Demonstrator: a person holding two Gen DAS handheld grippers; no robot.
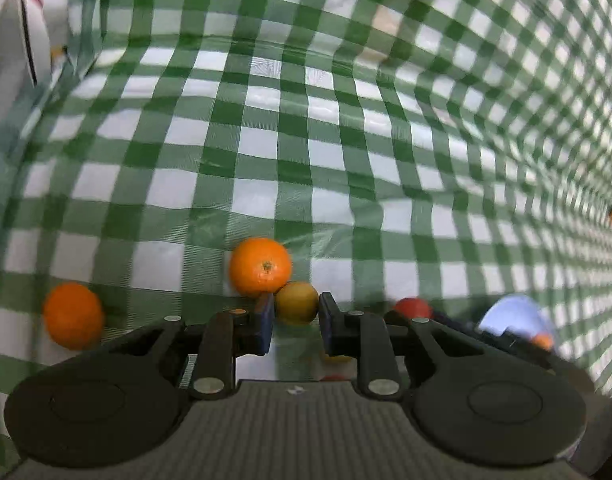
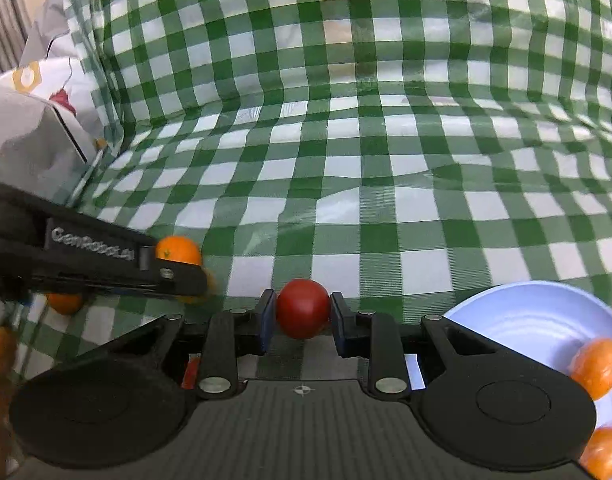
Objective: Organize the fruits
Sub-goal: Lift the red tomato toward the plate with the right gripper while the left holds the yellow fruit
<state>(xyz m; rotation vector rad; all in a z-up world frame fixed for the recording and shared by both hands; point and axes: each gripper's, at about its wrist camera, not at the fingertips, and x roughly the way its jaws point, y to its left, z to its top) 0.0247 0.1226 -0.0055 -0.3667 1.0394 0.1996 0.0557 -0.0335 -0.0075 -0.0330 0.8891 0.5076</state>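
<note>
My left gripper point(image 1: 296, 314) is shut on a small yellow fruit point(image 1: 297, 303) just above the green checked cloth. An orange point(image 1: 260, 267) lies right behind it, touching it, and another orange point(image 1: 73, 315) lies at the left. My right gripper point(image 2: 302, 314) is shut on a red round fruit point(image 2: 303, 314). A pale blue plate point(image 2: 538, 320) at the right holds two oranges point(image 2: 596, 362). The left gripper's arm shows in the right wrist view point(image 2: 90, 258), with an orange point(image 2: 178, 250) behind it.
The green and white checked cloth point(image 1: 306, 152) covers the table and rises as a backdrop. A white patterned bag or box point(image 2: 38, 136) stands at the far left. The blue plate also shows in the left wrist view point(image 1: 514, 314).
</note>
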